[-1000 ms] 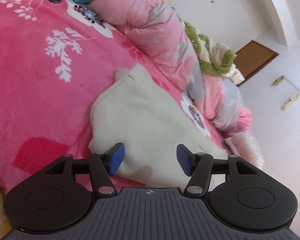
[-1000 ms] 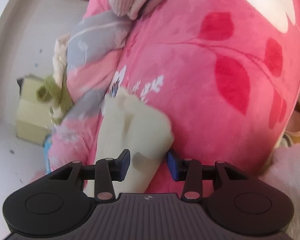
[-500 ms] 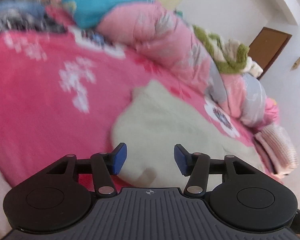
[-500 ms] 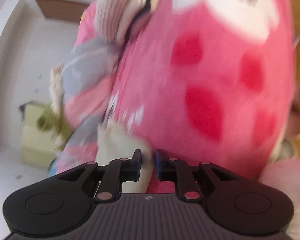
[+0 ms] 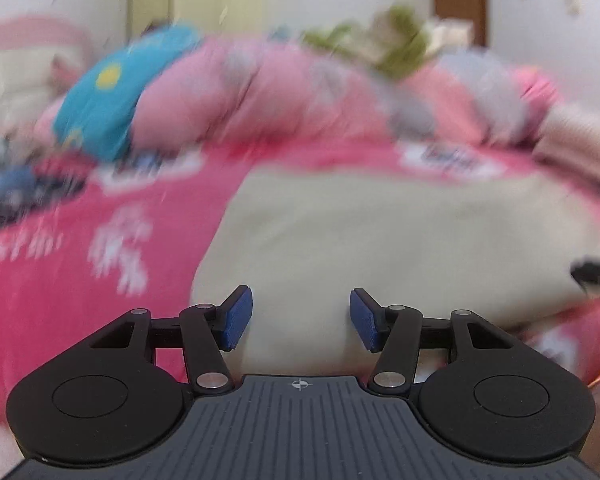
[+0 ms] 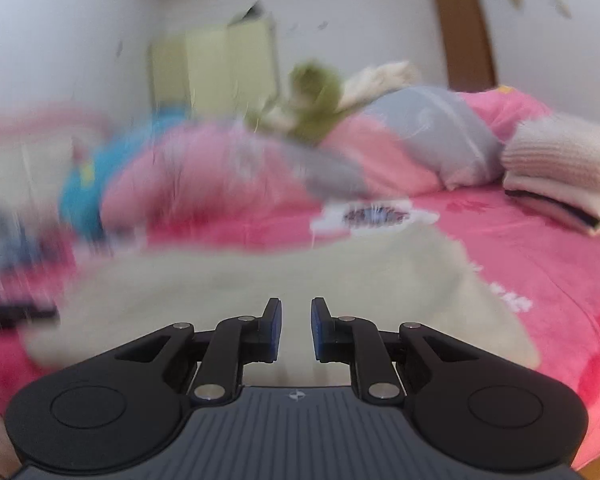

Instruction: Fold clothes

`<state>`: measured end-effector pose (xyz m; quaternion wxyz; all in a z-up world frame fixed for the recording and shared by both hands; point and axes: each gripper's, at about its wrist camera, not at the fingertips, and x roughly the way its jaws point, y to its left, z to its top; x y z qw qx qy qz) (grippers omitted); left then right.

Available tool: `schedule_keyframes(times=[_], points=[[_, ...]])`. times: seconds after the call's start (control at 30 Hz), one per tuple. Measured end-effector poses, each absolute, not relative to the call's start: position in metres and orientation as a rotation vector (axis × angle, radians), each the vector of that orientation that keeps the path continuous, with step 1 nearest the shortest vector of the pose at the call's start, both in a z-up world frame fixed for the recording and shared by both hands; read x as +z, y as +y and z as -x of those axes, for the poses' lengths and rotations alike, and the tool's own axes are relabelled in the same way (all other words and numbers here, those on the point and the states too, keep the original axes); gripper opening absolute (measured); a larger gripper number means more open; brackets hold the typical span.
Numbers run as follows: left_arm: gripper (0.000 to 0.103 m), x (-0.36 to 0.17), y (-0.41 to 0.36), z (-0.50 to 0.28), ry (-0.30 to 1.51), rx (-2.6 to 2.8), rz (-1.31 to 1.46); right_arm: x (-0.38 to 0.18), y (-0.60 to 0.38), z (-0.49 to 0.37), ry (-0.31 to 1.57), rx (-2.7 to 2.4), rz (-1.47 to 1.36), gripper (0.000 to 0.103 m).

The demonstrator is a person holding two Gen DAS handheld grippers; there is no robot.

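cream garment [image 6: 284, 280] flat on pink blanket [image 6: 540, 248]; right gripper [image 6: 296, 330] just narrowed, empty.

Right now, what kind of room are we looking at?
Most likely a bedroom: a bed under a pink flowered blanket, a bunched-up quilt along its far side, and a brown door in the white wall.

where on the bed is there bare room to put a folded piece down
Bare pink blanket lies open right of the cream garment, bordered at the back by the folded knit stack. A second free patch sits left of the garment, in front of the dark clothes. The back is crowded: rumpled quilt, blue pillow, green plush.
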<state>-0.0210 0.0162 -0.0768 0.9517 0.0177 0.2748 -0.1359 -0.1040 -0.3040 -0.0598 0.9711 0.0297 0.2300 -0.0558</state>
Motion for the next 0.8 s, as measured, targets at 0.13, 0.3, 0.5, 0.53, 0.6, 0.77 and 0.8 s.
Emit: schedule_keyframes(times=[0.13, 0.3, 0.5, 0.53, 0.6, 0.77, 0.8], points=[[0.056, -0.082, 0.030, 0.020, 0.556, -0.307, 0.032, -0.078, -0.294, 0.100, 0.451, -0.134, 0.031, 0.018], [0.058, -0.085, 0.034, 0.018, 0.546, -0.325, 0.057, -0.037, -0.285, 0.100, 0.425, -0.129, -0.071, 0.019], [0.061, -0.086, 0.035, 0.015, 0.554, -0.337, 0.081, -0.071, -0.257, 0.088, 0.477, -0.058, 0.014, 0.029], [0.061, -0.082, 0.034, 0.016, 0.555, -0.329, 0.074, -0.080, -0.259, 0.090, 0.457, -0.055, 0.013, 0.029], [0.061, -0.073, 0.031, 0.017, 0.557, -0.314, 0.057, -0.089, -0.260, 0.093, 0.440, -0.056, 0.015, 0.029], [0.064, -0.060, 0.032, 0.022, 0.485, -0.318, 0.059, -0.083, -0.260, 0.088, 0.465, -0.058, 0.023, 0.029], [0.065, -0.065, 0.031, 0.017, 0.521, -0.308, 0.051, -0.083, -0.259, 0.089, 0.469, -0.061, 0.023, 0.029]])
